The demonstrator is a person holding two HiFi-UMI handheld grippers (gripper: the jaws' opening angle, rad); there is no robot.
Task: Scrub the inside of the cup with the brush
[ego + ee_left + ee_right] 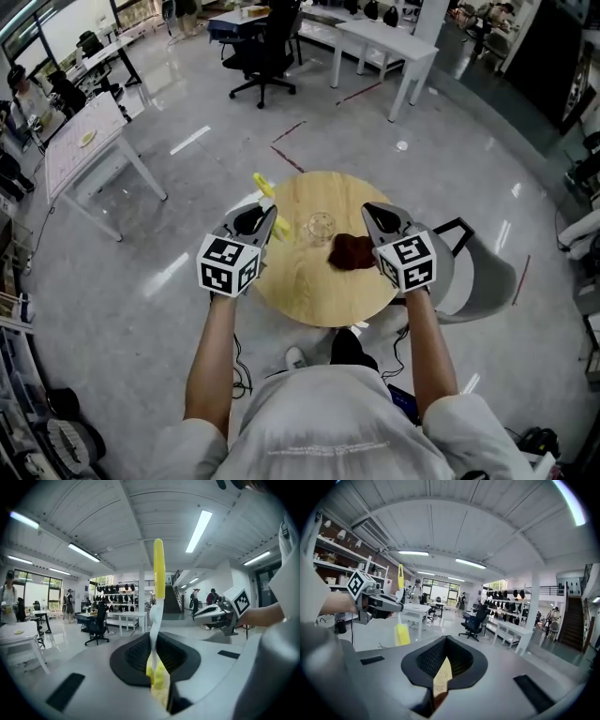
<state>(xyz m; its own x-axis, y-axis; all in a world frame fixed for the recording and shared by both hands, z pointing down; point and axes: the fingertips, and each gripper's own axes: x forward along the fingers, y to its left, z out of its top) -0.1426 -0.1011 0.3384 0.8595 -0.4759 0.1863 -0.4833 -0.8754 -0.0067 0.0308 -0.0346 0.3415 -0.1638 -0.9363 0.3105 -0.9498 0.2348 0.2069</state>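
A clear glass cup (pixel 320 226) stands upright near the middle of the round wooden table (pixel 300 305). Beside it on the right lies a crumpled brown cloth (pixel 352 251). My left gripper (pixel 267 218) hovers left of the cup, shut on a yellow brush (pixel 265 188). In the left gripper view the brush (pixel 159 569) stands upright between the jaws (pixel 157 656), its handle pointing up. My right gripper (pixel 379 219) is raised over the table's right side, above the cloth, shut with nothing in it (pixel 442 667). Each gripper view shows the other gripper (pixel 220 613) (pixel 370 603).
A grey chair (pixel 483 281) stands at the table's right edge. A white table (pixel 89 150) is at the left, more white tables (pixel 389 42) and a black office chair (pixel 265 56) farther back. People stand in the distance.
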